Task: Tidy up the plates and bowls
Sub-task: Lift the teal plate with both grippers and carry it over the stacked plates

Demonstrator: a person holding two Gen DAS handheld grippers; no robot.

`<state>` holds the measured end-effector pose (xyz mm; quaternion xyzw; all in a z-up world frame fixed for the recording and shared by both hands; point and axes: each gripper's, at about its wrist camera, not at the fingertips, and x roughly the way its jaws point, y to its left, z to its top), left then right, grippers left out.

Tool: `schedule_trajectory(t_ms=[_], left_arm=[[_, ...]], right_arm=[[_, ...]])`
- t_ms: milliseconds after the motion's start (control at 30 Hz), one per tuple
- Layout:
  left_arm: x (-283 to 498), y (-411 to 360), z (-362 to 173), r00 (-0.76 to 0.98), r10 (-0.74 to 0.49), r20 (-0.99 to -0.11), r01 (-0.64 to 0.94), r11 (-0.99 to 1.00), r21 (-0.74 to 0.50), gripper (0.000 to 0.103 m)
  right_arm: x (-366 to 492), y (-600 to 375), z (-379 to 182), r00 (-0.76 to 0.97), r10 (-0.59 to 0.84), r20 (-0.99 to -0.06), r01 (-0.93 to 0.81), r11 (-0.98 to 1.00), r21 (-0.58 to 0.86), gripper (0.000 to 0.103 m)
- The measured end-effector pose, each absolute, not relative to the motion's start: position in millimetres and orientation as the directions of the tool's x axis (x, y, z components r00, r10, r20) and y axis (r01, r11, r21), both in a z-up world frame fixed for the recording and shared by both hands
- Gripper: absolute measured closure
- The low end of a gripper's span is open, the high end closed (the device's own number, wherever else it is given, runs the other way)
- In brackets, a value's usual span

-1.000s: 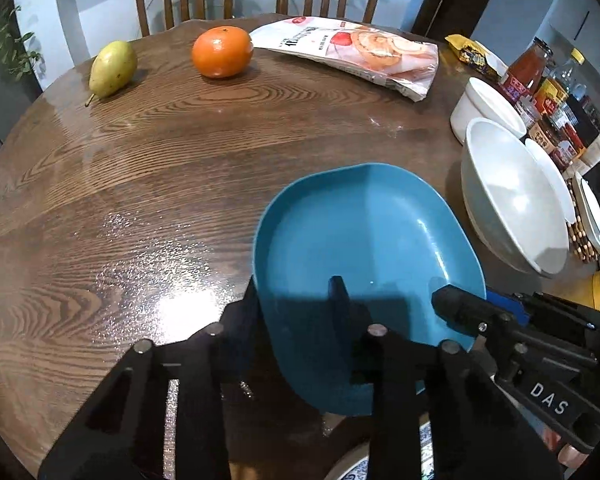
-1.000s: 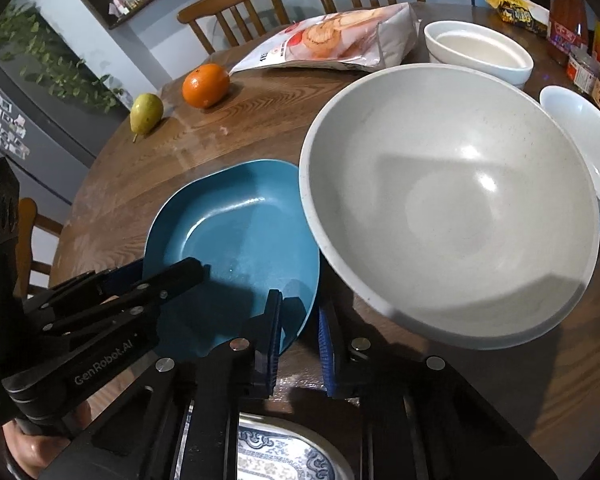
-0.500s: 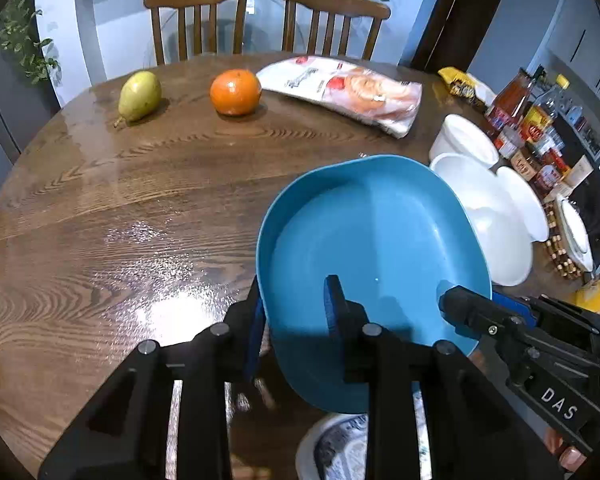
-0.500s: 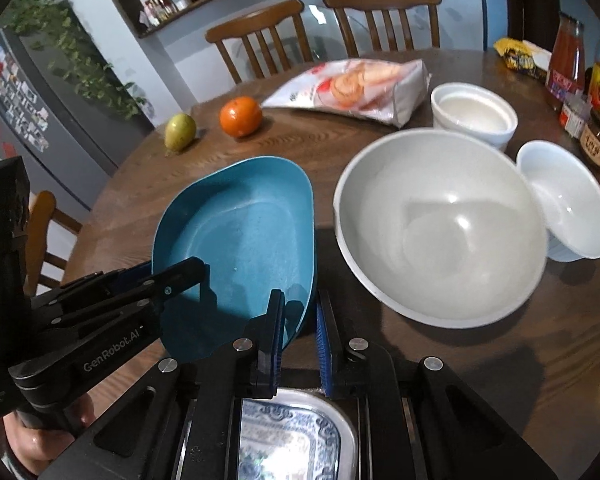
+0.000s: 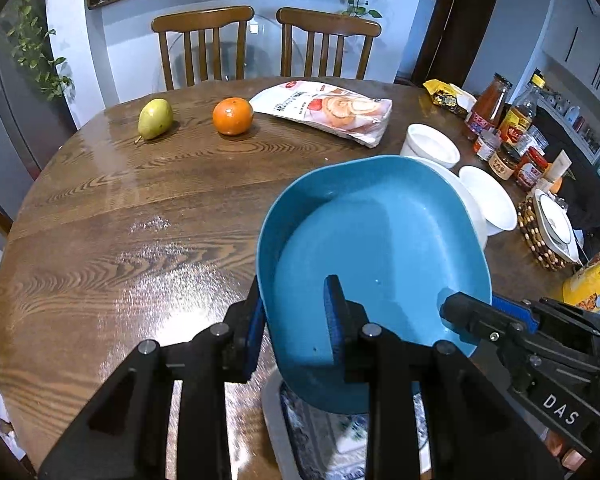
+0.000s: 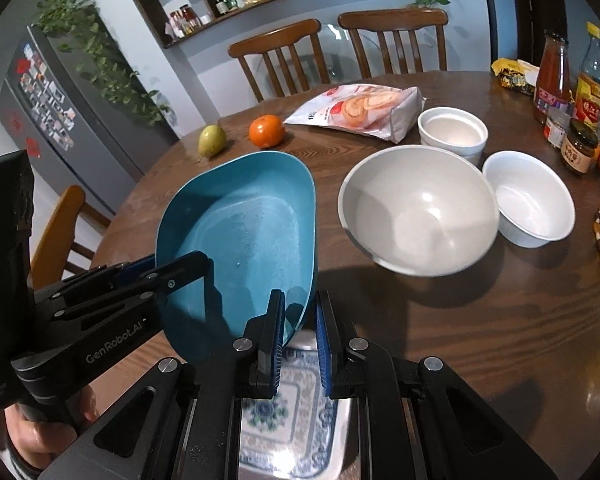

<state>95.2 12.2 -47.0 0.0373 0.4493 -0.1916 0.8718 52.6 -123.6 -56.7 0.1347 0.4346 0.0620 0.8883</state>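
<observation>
Aloft, the blue dish [image 5: 374, 240] hung tilted over the worktop [image 5: 140, 216].
Both the left gripper [image 5: 294, 314] and right gripper [image 6: 299, 320] clamped its near rim; beyond it sat the large white bowl [image 6: 416, 210]; beneath lay a patterned plate [image 6: 292, 412].

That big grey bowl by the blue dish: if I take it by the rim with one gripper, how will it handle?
The grey bowl looks like thick glazed ceramic, so probably heavy and stiff; a one-sided rim grip may let it droop. Its glossy inside suggests the pads could slip. It sits close beside the small white bowl, so a push risks knocking them together and chipping.
</observation>
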Motion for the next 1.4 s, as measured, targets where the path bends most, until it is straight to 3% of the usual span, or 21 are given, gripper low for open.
schedule_trajectory(t_ms=[1400], left_arm=[[11, -8, -37, 0.549, -0.22, -0.806, 0.309, 0.95, -0.049, 0.078]], right_arm=[[-21, -148, -55, 0.587, 0.309, -0.748, -0.094, 0.944, 0.316, 0.086]])
